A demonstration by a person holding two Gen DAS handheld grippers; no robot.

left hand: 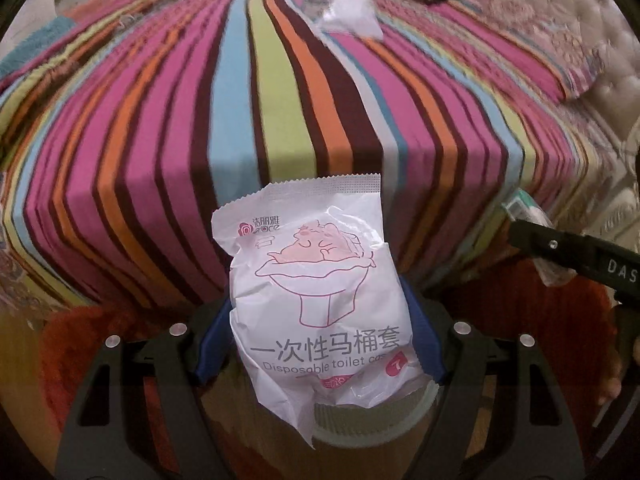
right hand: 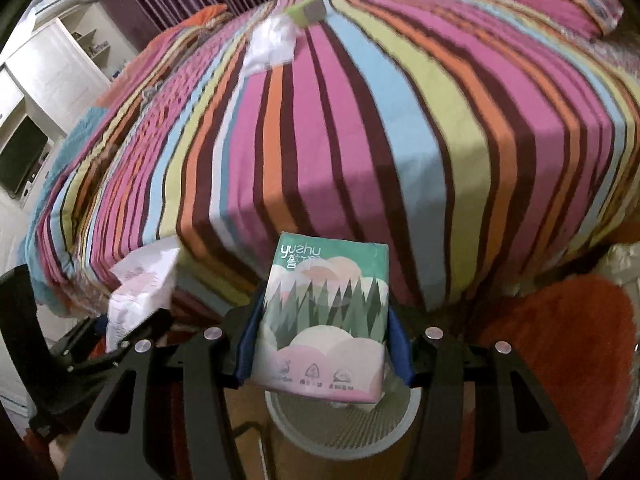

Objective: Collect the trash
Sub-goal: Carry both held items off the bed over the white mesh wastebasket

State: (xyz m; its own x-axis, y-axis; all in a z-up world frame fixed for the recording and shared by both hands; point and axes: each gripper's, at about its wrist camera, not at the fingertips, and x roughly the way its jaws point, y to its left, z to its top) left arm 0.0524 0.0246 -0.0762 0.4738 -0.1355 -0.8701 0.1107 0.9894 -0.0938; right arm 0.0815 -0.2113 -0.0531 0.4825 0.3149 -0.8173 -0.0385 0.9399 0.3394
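My left gripper (left hand: 320,344) is shut on a white disposable toilet cover packet (left hand: 316,296) and holds it above a round grey mesh bin (left hand: 424,404). My right gripper (right hand: 324,344) is shut on a green tissue pack (right hand: 324,320) and holds it above the same bin (right hand: 340,424). The left gripper with its white packet (right hand: 140,292) shows at the left of the right wrist view. The right gripper's finger (left hand: 576,256) shows at the right of the left wrist view. A crumpled white wrapper (left hand: 352,16) lies far back on the bed; it also shows in the right wrist view (right hand: 272,44).
A bed with a striped cover (left hand: 280,100) fills the view ahead. A green and grey box (right hand: 308,10) lies on the bed beside the white wrapper. An orange-red rug (right hand: 560,360) lies under the bin. White cabinets (right hand: 60,72) stand at the far left.
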